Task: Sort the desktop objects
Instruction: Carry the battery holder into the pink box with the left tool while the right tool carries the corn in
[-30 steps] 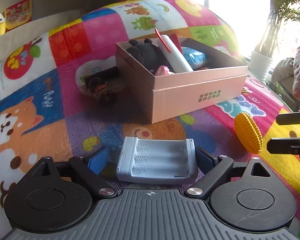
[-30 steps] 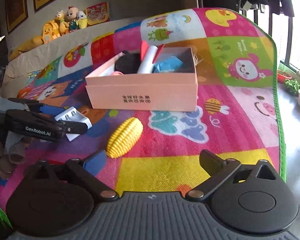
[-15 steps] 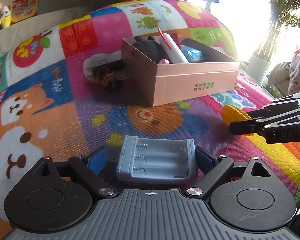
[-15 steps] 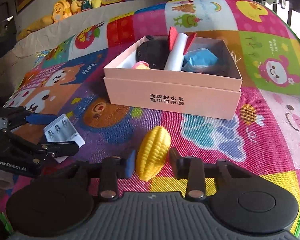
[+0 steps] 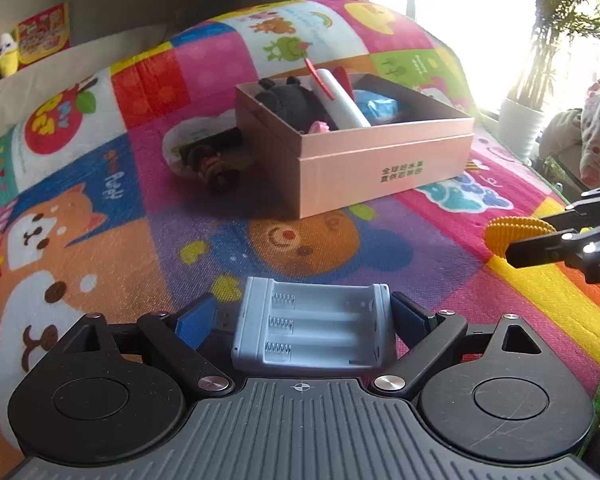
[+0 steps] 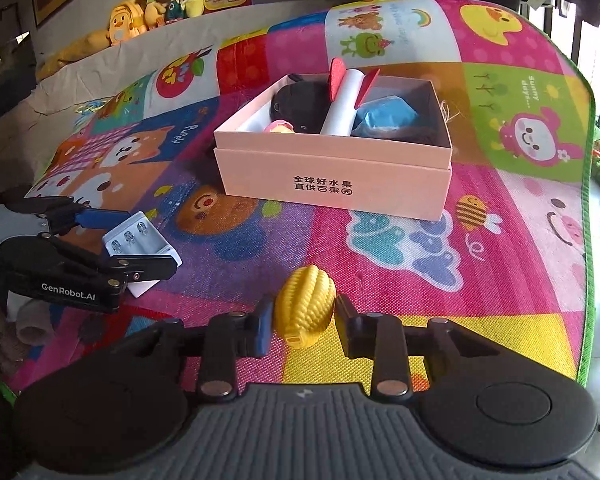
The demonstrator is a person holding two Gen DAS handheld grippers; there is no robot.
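Two grips loaded short of the pink box (image 6: 332, 184): left gripper (image 5: 306, 322) clamps battery holder (image 5: 312, 330), right gripper (image 6: 302, 320) pinches toy corn (image 6: 305, 306); its rounded ribs could slip free in transit.

Left wrist view: sits low behind left gripper (image 5: 314, 320), looks forward and down across play mat (image 5: 100, 240), close to mat.
Right wrist view: same kind of seat behind right gripper (image 6: 302, 322), also tilted down.
Both views share pink box (image 5: 380, 160) (image 6: 332, 168) in middle distance.
Each view catches other gripper at its edge.
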